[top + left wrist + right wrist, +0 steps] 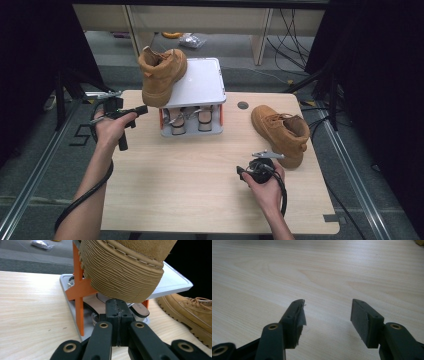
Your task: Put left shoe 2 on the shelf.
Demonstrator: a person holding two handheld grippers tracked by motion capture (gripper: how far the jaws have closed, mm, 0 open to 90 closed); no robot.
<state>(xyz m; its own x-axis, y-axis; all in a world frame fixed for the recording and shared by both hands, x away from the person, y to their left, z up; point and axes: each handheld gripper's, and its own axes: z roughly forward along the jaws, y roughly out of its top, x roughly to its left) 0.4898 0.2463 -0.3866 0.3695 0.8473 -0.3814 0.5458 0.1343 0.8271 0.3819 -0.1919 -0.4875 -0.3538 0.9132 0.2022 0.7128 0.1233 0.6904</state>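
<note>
A tan boot (161, 75) stands on the left of the top shelf of a small grey shoe rack (200, 82), its sole (122, 272) hanging over the shelf's edge. My left gripper (142, 109) points at the rack's left side, just below that sole. Its jaws are shut with nothing between them, and the fingertips (117, 312) meet under the boot. A second tan boot (282, 132) lies on the table at the right, its toe (192, 312) seen beyond the rack. My right gripper (241, 173) rests low near that boot, and its jaws (327, 315) stand open over bare wood.
Orange cross braces (80, 290) hold the rack's side. Sandals (192, 120) sit on its lower shelf. A round cable hole (243, 105) lies behind the right boot. Cables and a plastic bag (192, 40) are on the floor beyond the table.
</note>
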